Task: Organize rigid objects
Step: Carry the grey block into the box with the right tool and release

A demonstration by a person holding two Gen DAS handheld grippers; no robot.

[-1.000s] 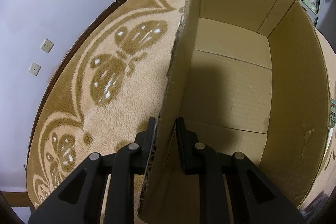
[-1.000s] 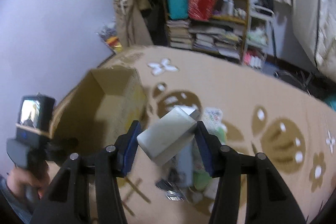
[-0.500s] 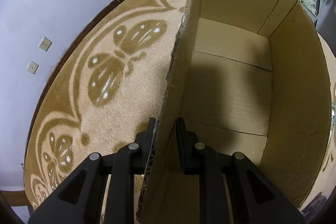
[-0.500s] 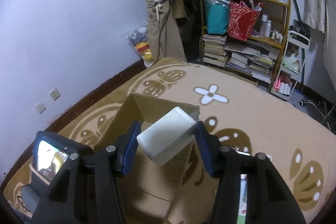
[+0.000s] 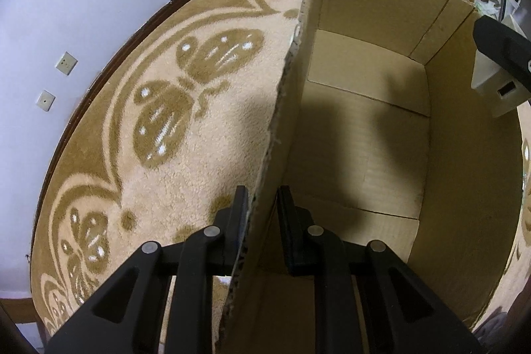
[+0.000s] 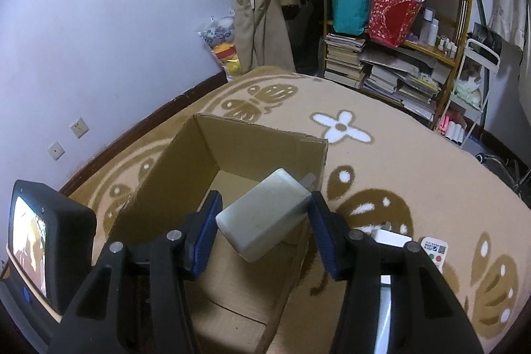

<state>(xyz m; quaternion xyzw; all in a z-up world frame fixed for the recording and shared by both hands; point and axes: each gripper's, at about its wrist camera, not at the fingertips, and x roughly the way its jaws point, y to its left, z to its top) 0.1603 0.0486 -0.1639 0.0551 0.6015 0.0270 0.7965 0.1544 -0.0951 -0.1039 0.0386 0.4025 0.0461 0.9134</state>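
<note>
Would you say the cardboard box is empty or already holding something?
Empty: the box floor shows only bare cardboard and shadow. The white charger is above it in the right gripper.

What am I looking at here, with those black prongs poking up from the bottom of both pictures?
No robot: a person carries a two-fingered tool in each hand, each with a camera looking along its fingers. In the left camera's picture, the left hand-held gripper pinches the wall of an empty cardboard box standing on a patterned rug. In the right camera's picture, the right hand-held gripper holds a white plug-in charger above that box, probably to drop it in. A remote control lies on the rug nearby.
</note>
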